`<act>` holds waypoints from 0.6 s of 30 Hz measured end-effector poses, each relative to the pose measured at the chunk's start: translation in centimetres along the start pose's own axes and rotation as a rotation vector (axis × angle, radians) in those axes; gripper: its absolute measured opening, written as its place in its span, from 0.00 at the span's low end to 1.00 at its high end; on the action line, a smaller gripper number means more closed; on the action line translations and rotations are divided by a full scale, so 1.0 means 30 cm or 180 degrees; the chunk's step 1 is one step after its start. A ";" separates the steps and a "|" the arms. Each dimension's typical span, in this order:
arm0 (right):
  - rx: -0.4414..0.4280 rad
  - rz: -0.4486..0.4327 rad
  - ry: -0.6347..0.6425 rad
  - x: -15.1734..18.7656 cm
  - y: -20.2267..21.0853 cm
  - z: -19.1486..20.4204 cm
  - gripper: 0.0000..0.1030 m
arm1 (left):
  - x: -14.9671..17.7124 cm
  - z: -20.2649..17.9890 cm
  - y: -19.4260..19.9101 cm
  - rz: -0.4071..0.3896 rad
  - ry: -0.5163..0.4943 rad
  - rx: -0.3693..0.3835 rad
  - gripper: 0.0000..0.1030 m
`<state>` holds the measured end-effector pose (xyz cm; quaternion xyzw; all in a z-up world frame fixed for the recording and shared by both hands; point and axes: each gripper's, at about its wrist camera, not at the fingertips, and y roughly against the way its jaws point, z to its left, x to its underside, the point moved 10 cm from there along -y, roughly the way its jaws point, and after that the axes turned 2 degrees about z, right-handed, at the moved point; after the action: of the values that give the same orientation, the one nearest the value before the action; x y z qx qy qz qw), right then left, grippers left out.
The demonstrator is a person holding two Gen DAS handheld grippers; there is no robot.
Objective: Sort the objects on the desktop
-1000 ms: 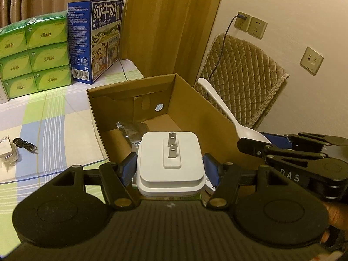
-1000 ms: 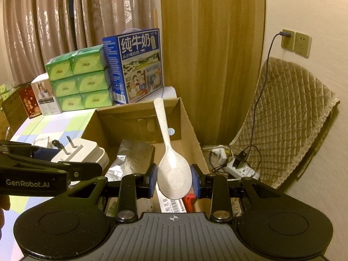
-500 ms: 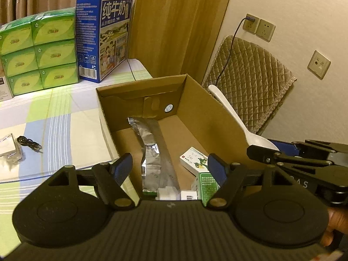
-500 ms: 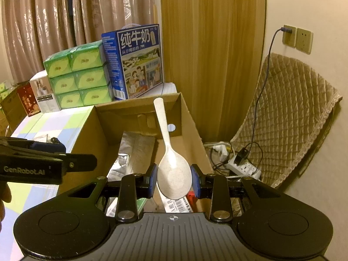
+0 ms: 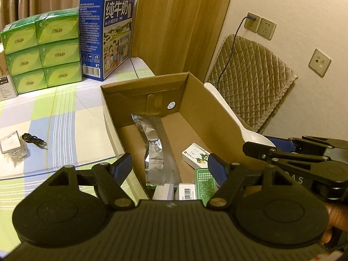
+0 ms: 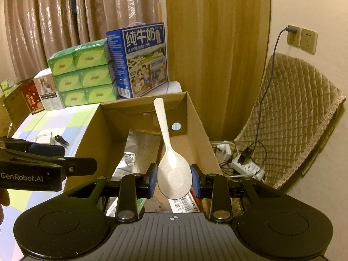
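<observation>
Mid-sort here: right gripper (image 6: 174, 181) clamped on the white spoon (image 6: 173, 174) by its bowl, hovering over the cardboard box (image 6: 196, 117) just ahead, left gripper (image 5: 169, 167) spread apart and empty, so probably just lower and let go

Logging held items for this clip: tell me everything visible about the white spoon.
The white spoon looks like speckled off-white plastic, with a broad oval bowl and a long handle rounded at its end. The right gripper is shut on the bowl, a blue pad against each edge. Its handle points forward and up, above the open cardboard box. Nothing else appears to touch it.
</observation>
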<state>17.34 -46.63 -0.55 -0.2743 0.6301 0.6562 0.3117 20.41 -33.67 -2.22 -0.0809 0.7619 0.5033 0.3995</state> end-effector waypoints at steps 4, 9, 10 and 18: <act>-0.0005 0.0015 0.0014 0.001 -0.004 0.006 0.29 | 0.006 0.004 0.003 0.0011 0.0013 -0.0014 0.70; -0.0012 0.0034 0.0029 -0.001 -0.010 0.014 0.29 | 0.008 0.008 0.005 0.0011 0.0029 -0.0021 0.73; -0.0014 0.0036 0.0031 -0.002 -0.011 0.015 0.29 | 0.008 0.008 0.006 0.0010 0.0032 -0.0021 0.73; -0.0019 0.0045 0.0043 -0.009 -0.017 0.021 0.29 | 0.010 0.011 0.006 0.0007 0.0039 -0.0023 0.75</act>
<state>17.93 -46.02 -0.64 -0.2752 0.6321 0.6584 0.3019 20.29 -33.23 -2.35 -0.0846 0.7626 0.5060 0.3940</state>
